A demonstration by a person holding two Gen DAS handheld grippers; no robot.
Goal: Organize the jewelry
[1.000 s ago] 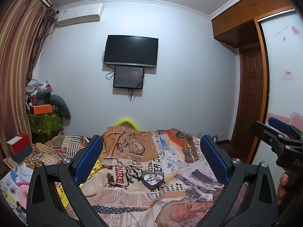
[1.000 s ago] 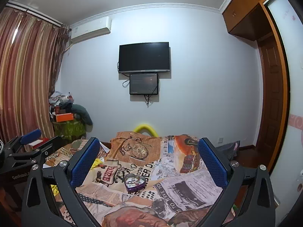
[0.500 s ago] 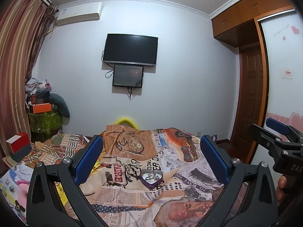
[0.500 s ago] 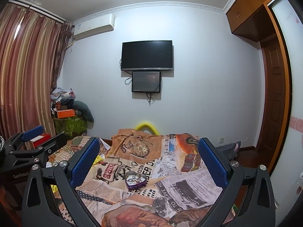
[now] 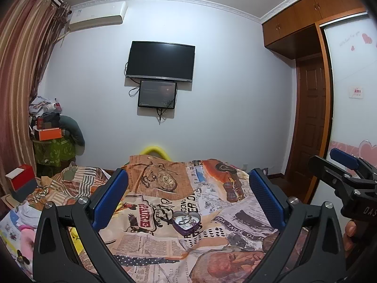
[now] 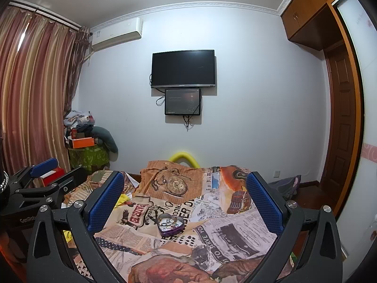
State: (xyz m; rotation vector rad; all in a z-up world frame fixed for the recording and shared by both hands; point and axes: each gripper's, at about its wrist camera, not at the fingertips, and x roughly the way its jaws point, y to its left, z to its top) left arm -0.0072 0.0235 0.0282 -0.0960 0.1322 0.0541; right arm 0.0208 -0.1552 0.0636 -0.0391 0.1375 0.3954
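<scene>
A purple heart-shaped jewelry box (image 5: 186, 222) lies open on the printed bedspread (image 5: 153, 243), with silver rings and chains inside. My left gripper (image 5: 188, 198) is held above the bed, short of the box, open and empty. The right wrist view shows the same box (image 6: 170, 224) between and beyond the open, empty blue pads of my right gripper (image 6: 186, 198). The right gripper (image 5: 341, 167) also appears at the right edge of the left wrist view, and the left gripper (image 6: 54, 172) at the left edge of the right wrist view.
The bedspread (image 6: 212, 233) covers a bed facing a white wall with a television (image 5: 160, 60). A red box (image 5: 21, 176) and piled clothes lie at the left. A cluttered stand (image 6: 87, 151) sits by the curtains. A wooden door (image 6: 341, 122) is at the right.
Both views have tilted slightly upward and the box sits a little lower and nearer in frame. Both grippers stay open and empty.
</scene>
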